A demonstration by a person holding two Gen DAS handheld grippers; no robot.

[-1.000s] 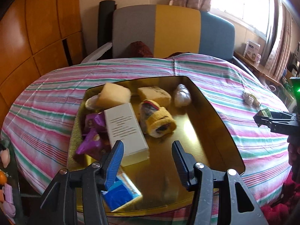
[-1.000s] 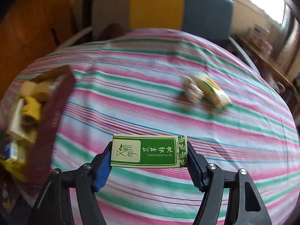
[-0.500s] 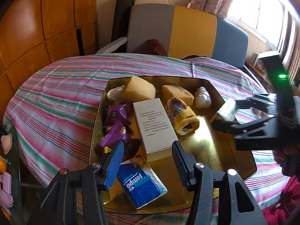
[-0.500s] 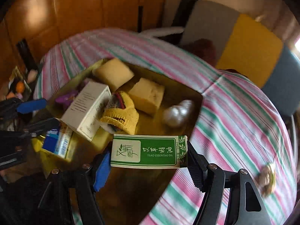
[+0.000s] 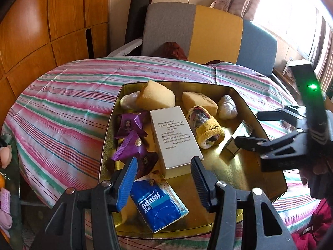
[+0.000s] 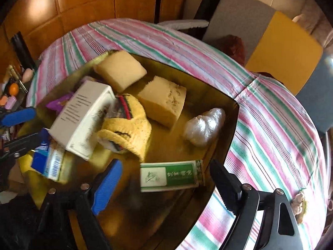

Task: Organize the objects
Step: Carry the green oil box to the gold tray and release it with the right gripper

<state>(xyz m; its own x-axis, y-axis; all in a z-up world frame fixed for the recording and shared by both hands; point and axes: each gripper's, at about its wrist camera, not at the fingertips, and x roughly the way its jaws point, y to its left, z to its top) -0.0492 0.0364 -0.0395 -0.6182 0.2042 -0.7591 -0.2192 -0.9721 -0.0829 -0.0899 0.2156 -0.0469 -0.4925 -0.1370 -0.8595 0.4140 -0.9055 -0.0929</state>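
Observation:
A gold tray (image 5: 229,179) on the striped tablecloth holds a white box (image 5: 174,137), a rolled yellow sock (image 5: 206,129), two sponges (image 5: 156,95), purple packets (image 5: 130,123), a plastic-wrapped lump (image 5: 226,107) and a blue tissue pack (image 5: 160,204). My right gripper (image 6: 165,165) hangs over the tray's right side, its jaws opening. The green essential-oil box (image 6: 170,176) lies loose between them, clear of both pads, on the tray floor (image 6: 166,148). My left gripper (image 5: 164,162) stands open above the tray's near edge, over the tissue pack, with nothing in it.
A grey, yellow and blue chair (image 5: 195,31) stands behind the round table. A small crumpled wrapper (image 6: 298,202) lies on the cloth right of the tray. Wooden wall panels (image 5: 41,20) close the left side. A low shelf with small items (image 5: 4,156) sits at far left.
My right gripper swung from over the cloth to above the tray with the green box, then its jaws spread and the box dropped free. The left gripper shifted slightly.

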